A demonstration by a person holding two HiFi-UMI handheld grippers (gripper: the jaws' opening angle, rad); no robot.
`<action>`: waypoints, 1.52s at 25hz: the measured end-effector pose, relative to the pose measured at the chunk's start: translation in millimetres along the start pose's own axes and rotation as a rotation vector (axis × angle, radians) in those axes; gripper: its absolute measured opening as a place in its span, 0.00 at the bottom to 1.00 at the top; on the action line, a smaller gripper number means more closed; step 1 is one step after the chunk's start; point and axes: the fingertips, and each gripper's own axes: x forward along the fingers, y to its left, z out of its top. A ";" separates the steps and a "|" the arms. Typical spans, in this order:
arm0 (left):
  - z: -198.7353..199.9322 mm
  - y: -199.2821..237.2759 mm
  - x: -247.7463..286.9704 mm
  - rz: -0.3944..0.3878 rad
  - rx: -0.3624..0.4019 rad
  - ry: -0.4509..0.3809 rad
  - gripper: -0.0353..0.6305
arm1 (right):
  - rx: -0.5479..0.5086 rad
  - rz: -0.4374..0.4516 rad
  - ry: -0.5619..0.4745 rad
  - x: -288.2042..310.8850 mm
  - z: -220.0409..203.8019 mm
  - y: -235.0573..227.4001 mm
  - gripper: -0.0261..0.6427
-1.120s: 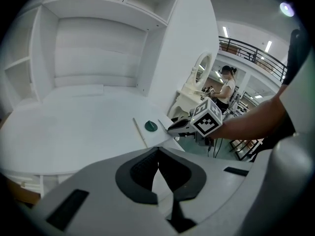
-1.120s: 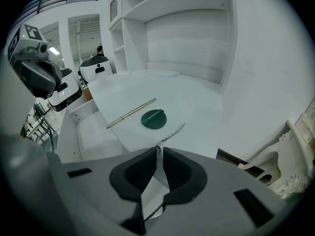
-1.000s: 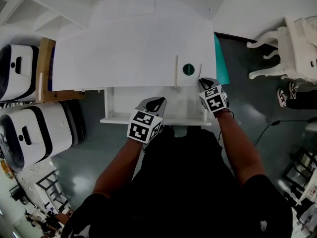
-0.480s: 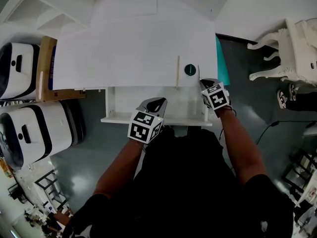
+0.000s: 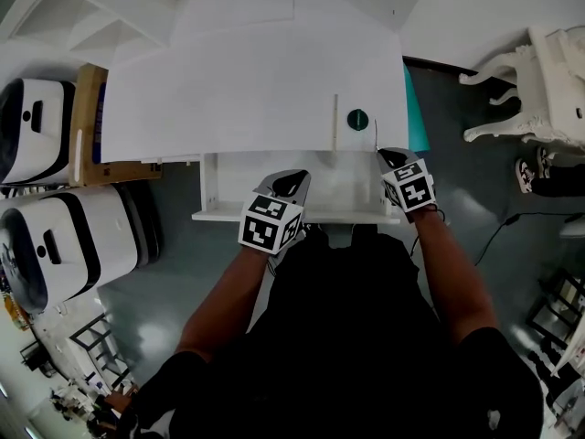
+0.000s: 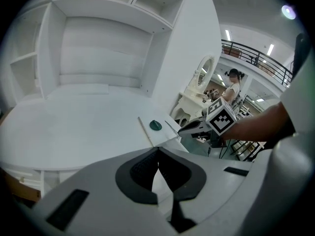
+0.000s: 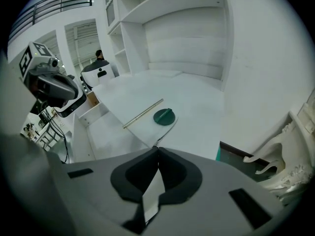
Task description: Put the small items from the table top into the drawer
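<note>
You had the right gripper (image 5: 381,155) clamped on the near end of the thin metal strip (image 7: 169,129) at the table (image 5: 247,80) front edge, likely to drop it into the open drawer (image 5: 239,183) at 6 o'clock. Green disc (image 5: 357,119) sat at 11, wooden stick (image 5: 335,123) at the disc's 9. Left gripper (image 5: 290,180) was closed, empty, parked over the drawer, clear of the pick.

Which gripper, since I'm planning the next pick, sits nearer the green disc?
Right. The right gripper, shut on a thin metal strip, sits close by the green disc, to its right. The left gripper is farther left, over the open drawer.
</note>
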 end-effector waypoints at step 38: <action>-37.3 20.1 -37.9 0.076 -0.101 -0.002 0.07 | -0.258 0.289 0.380 127.5 -84.5 125.8 0.08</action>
